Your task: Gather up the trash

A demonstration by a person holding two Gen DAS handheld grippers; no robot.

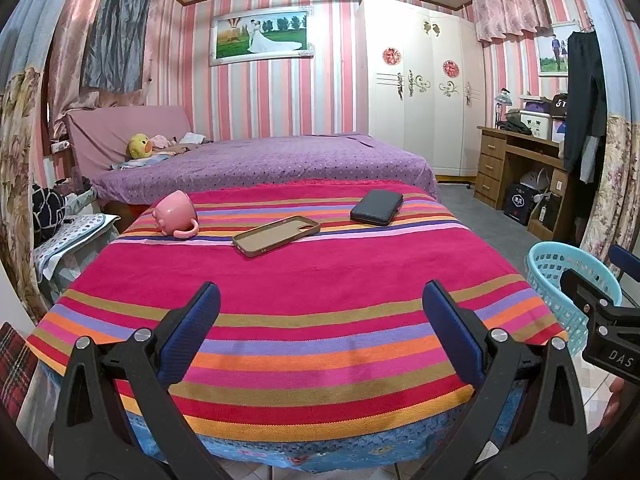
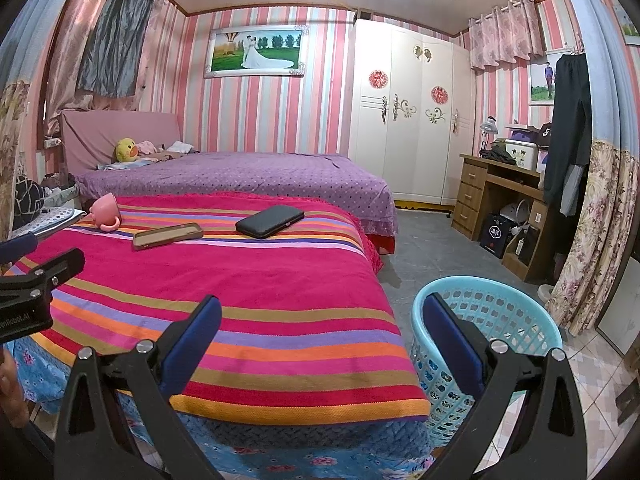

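A light blue plastic basket [image 2: 516, 320] stands on the floor at the right of a table with a striped pink cloth [image 2: 248, 292]; it also shows in the left wrist view [image 1: 560, 276]. My left gripper [image 1: 320, 304] is open and empty over the near part of the cloth. My right gripper [image 2: 322, 316] is open and empty, its right finger over the basket's rim. On the far part of the cloth lie a pink mug [image 1: 176, 212] on its side, a brown phone case [image 1: 276, 234] and a black wallet [image 1: 378, 207]. No trash item is visible.
A bed with a purple spread [image 1: 272, 160] stands behind the table. A white wardrobe [image 1: 424, 84] is at the back right, a wooden desk [image 1: 516, 160] with clutter on the right. A small side table [image 1: 72, 232] is at the left. Grey floor [image 2: 436, 248] lies right of the table.
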